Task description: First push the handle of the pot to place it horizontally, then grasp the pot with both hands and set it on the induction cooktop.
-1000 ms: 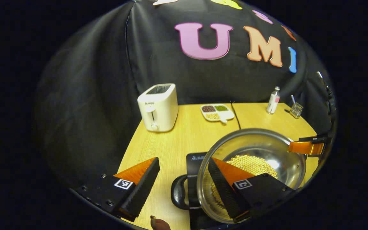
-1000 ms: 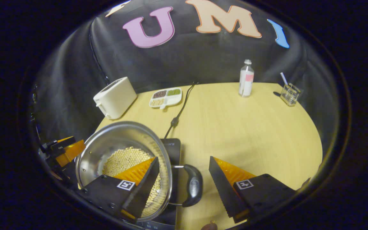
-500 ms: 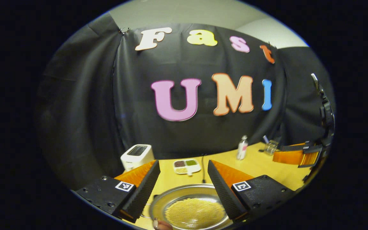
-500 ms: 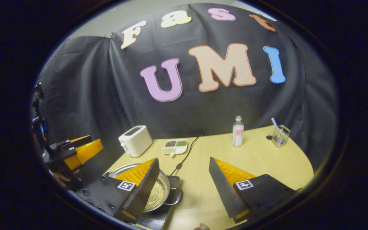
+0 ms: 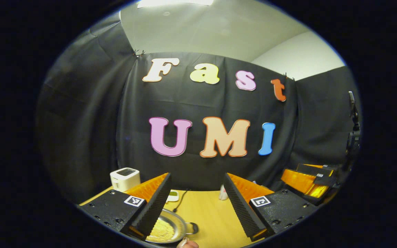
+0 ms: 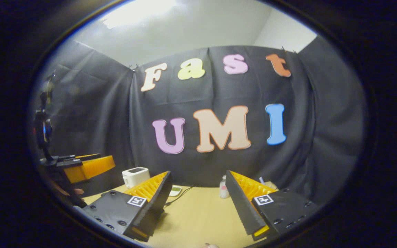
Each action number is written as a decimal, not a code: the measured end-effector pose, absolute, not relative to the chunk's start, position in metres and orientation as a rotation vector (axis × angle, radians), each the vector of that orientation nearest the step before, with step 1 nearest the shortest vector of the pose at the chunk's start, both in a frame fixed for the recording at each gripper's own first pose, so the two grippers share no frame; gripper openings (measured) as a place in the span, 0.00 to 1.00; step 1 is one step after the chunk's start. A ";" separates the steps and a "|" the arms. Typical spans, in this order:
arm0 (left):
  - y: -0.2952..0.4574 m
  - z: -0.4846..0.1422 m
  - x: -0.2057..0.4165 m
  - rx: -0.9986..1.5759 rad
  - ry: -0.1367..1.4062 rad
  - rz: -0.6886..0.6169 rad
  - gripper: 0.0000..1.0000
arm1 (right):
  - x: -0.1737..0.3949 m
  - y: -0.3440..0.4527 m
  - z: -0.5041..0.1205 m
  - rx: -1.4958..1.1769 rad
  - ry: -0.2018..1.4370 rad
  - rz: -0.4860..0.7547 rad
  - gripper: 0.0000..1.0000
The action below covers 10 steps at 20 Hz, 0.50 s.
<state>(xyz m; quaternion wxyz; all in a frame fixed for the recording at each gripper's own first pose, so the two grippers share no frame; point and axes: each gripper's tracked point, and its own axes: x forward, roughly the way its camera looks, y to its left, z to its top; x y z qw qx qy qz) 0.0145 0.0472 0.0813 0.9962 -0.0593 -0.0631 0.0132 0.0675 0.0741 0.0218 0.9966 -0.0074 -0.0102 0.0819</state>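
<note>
Having lifted away, both tools spread, pot [image 5: 165, 230] far below

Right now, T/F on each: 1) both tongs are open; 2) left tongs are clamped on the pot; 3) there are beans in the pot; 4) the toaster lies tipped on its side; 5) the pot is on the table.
1) True: the left tongs and the right tongs both stand wide apart, holding nothing.
2) False: the pot sits below them, untouched.
3) True: yellowish beans cover its bottom.
4) False: the toaster stands upright at the far left of the table.
5) True: it sits on the tabletop side, handle pointing right; what is under it I cannot tell.
</note>
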 end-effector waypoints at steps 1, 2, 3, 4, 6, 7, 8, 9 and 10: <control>0.037 0.081 0.008 -0.116 -0.123 0.035 0.94 | 0.060 0.068 0.025 -0.032 -0.047 0.161 0.93; 0.032 0.080 0.000 -0.117 -0.125 0.053 0.96 | 0.054 0.064 0.028 -0.037 -0.059 0.166 0.93; 0.024 0.083 -0.006 -0.123 -0.138 0.064 0.96 | 0.048 0.061 0.030 -0.029 -0.067 0.172 0.96; 0.013 0.084 -0.010 -0.128 -0.141 0.058 0.96 | 0.041 0.056 0.028 -0.011 -0.061 0.170 0.96; -0.001 0.083 -0.015 -0.113 -0.133 0.039 0.93 | 0.034 0.041 0.024 0.037 -0.036 0.148 0.95; -0.002 0.080 -0.017 -0.098 -0.117 0.045 0.93 | 0.033 0.035 0.021 0.050 -0.025 0.132 0.95; -0.001 0.078 -0.019 -0.089 -0.112 0.050 0.96 | 0.029 0.028 0.021 0.057 -0.029 0.115 0.95; -0.003 0.077 -0.019 -0.094 -0.100 0.042 0.96 | 0.028 0.021 0.024 0.059 -0.037 0.092 0.95; -0.004 0.074 -0.021 -0.109 -0.094 0.038 0.93 | 0.030 0.016 0.027 0.061 -0.047 0.073 0.97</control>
